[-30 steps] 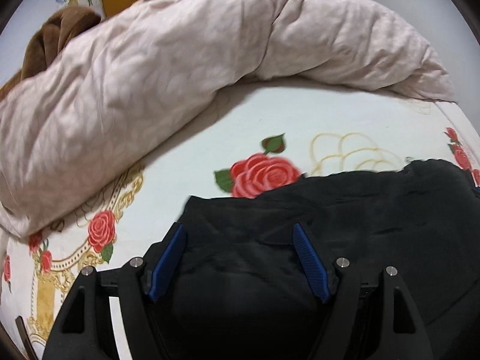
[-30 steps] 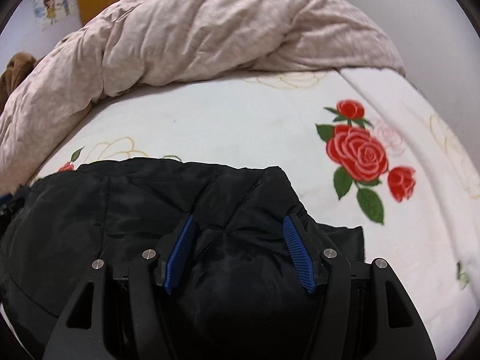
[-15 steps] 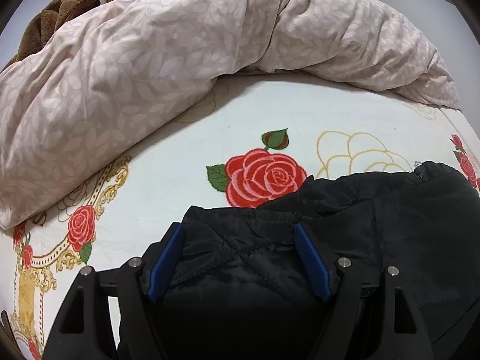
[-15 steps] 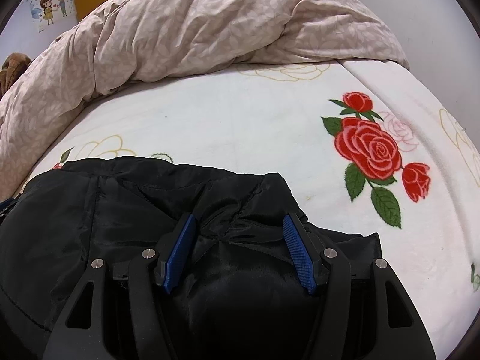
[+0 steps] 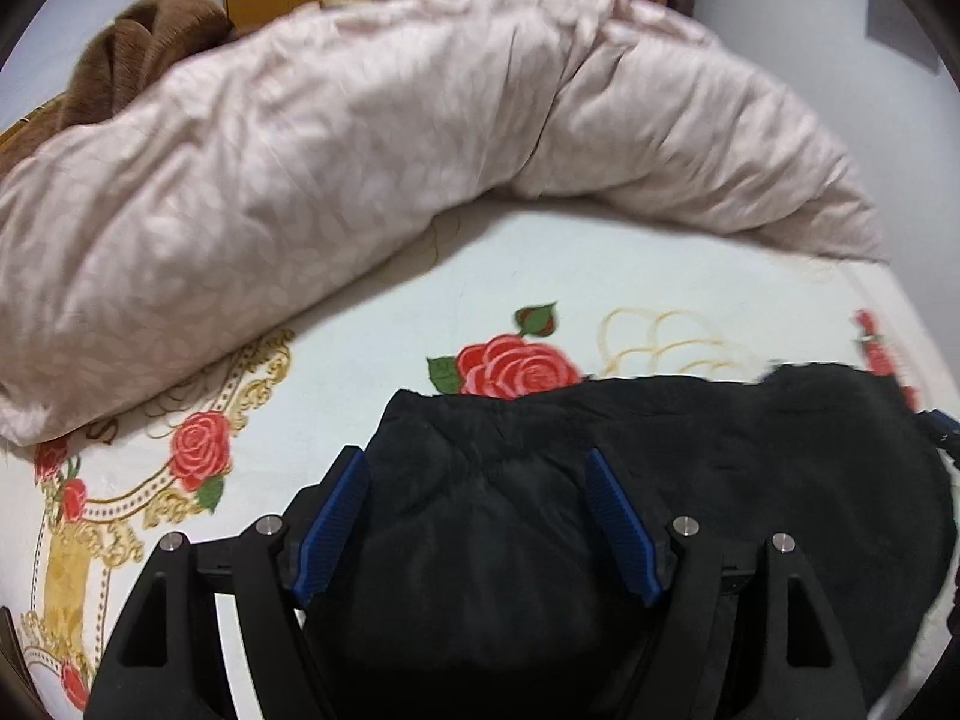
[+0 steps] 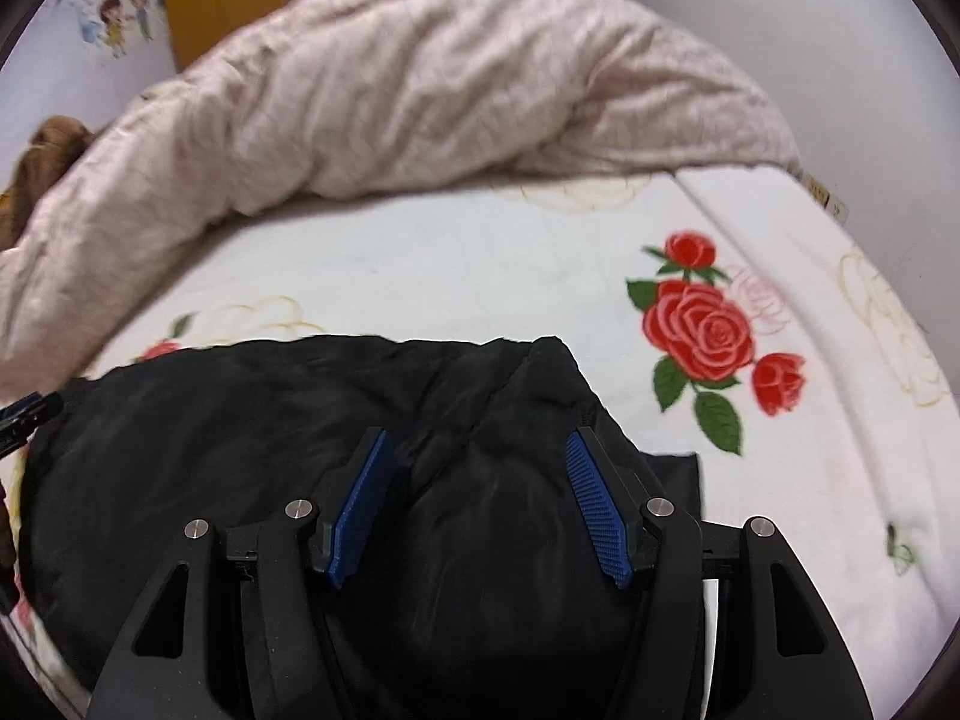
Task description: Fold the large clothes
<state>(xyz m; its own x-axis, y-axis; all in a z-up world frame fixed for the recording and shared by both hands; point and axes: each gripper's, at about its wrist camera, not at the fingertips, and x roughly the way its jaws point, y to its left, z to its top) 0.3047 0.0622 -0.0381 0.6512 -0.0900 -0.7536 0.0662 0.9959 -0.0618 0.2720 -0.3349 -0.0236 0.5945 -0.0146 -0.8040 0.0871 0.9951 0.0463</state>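
A black padded jacket (image 5: pixel 750 450) lies bunched on the rose-printed bed sheet (image 5: pixel 540 264). In the left wrist view my left gripper (image 5: pixel 474 462) holds the jacket's left end, and thick puckered fabric fills the gap between its blue pads. In the right wrist view my right gripper (image 6: pixel 477 441) grips the jacket (image 6: pixel 210 450) at its right end in the same way. There a lower layer of the jacket sticks out flat on the sheet (image 6: pixel 420 264) to the right. Both sets of jaws stand fairly wide around the bulky fabric.
A rumpled beige quilt (image 5: pixel 360 150) runs across the far side of the bed, also in the right wrist view as the quilt (image 6: pixel 420 90). A brown blanket (image 5: pixel 150 30) sits at the far left. A grey wall borders the bed's right side.
Both grippers dipped toward the bed, then rose and drew back with the jacket in them. The jacket's far edge covers the bottom of the middle rose again.
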